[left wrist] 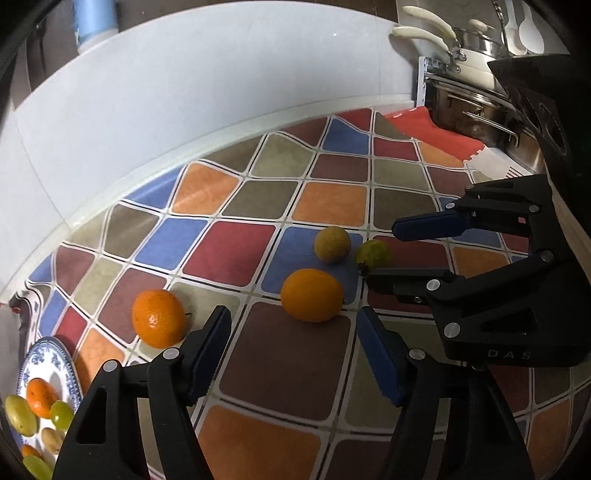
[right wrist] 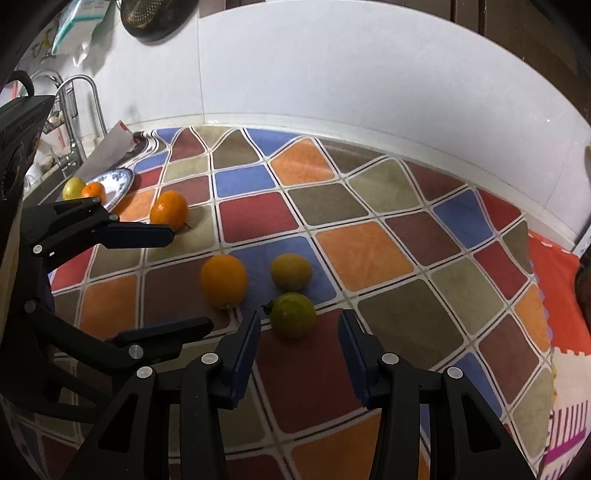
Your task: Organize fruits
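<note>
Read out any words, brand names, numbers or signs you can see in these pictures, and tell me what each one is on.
"DAS": pale raised letters on the black body of the right tool, seen from the left wrist camera.
Packet hanging on the wall, top left of the right wrist view: has print, too blurred to read.
Nothing readable on the plate, the fruit or the checked table mat.

The right gripper (right wrist: pixel 299 332) hangs over the checked cloth (right wrist: pixel 369 251), jaws apart, the green fruit (right wrist: pixel 293 314) just ahead between its tips, untouched as far as I can tell. Beyond that fruit sits a yellowish one (right wrist: pixel 291 271); left, an orange (right wrist: pixel 223 280). Far left, the left gripper (right wrist: pixel 184 277).
</note>
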A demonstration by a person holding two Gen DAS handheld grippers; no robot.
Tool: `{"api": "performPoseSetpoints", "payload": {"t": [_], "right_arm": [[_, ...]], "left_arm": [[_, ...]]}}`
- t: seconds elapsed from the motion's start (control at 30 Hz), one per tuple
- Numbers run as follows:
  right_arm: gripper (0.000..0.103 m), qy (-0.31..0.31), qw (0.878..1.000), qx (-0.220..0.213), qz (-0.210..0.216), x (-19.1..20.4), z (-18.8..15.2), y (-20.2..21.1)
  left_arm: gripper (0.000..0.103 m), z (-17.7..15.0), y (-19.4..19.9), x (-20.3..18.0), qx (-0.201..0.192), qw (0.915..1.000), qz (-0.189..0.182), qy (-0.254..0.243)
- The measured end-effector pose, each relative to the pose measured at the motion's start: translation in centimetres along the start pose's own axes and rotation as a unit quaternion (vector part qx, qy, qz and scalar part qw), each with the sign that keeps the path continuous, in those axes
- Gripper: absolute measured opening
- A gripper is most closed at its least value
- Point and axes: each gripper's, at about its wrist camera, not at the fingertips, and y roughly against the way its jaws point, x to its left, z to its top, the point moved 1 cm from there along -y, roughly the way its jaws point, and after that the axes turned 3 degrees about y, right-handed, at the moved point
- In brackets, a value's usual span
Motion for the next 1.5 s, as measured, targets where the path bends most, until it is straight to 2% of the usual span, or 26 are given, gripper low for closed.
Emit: {"api": "performPoseSetpoints", "payload": {"t": [0.13, 0.27, 0.33, 0.47, 0.8, 1.13, 1.5], "right_arm": [[0.044, -0.005, 1.0, 0.004, 0.008, -0.4, 0.3, -0.6], [0.035, -0.005, 1.0, 0.006, 0.013, -0.6, 0.4, -1.0], [0.03, -0.012, 1.0, 0.009, 0.021, -0.8, 0.4, -1.3], [0.029, -0.023, 1.0, 0.008, 0.019, -0.9, 0.1, -1.1], [0.029, -0.048, 0.999, -0.002, 0.011, -0.9, -0.4, 0.0], [0.029, -0.059, 0.998, -0.03, 0.014, 0.5, -0.3, 3.5], [0.029, -0.06, 0.996, -0.067, 0.025, 3.5, -0.1, 7.9]], "left_arm": [[0.066, 0.4, -0.6, 0.2, 0.005, 0.9999, -0.013, 0.002], [0.062, 0.8, -1.5, 0.2, 0.013, 0.9996, -0.025, 0.0], [0.056, 0.9, -1.8, 0.2, 0.016, 0.9994, -0.03, 0.002], [0.04, 1.0, -2.2, 0.0, 0.022, 0.9987, -0.045, 0.006], [0.039, 0.6, -0.3, 0.1, 0.008, 0.999, -0.036, 0.026], [0.039, -0.1, 4.8, 0.3, -0.033, 0.9977, -0.007, 0.059], [0.039, -2.0, 10.8, 0.8, -0.076, 0.9926, 0.027, 0.091]]}}
